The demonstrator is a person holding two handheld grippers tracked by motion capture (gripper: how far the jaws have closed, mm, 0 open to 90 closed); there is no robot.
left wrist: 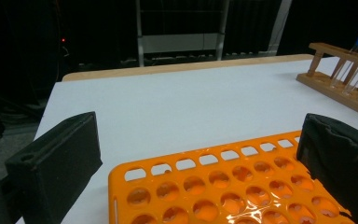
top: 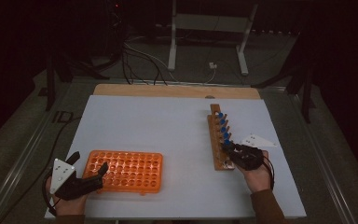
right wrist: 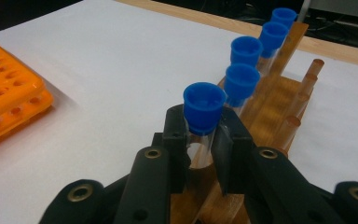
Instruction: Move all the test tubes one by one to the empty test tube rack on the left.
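Observation:
A wooden test-tube rack (top: 216,140) stands on the right of the white table and holds several clear tubes with blue caps (top: 222,122). My right gripper (top: 229,148) is at the rack's near end, shut on the nearest blue-capped tube (right wrist: 203,112); both pads press on the glass just under the cap. An orange plastic rack (top: 127,171) full of round holes lies at the near left. My left gripper (top: 89,169) is open, its jaws standing either side of the orange rack's (left wrist: 223,186) left end without touching it.
A white three-cornered plate (top: 257,140) lies on the table just right of the wooden rack. A wooden strip (top: 177,90) runs along the table's far edge. Beyond it are cables and white stand legs (top: 172,42) on the dark floor.

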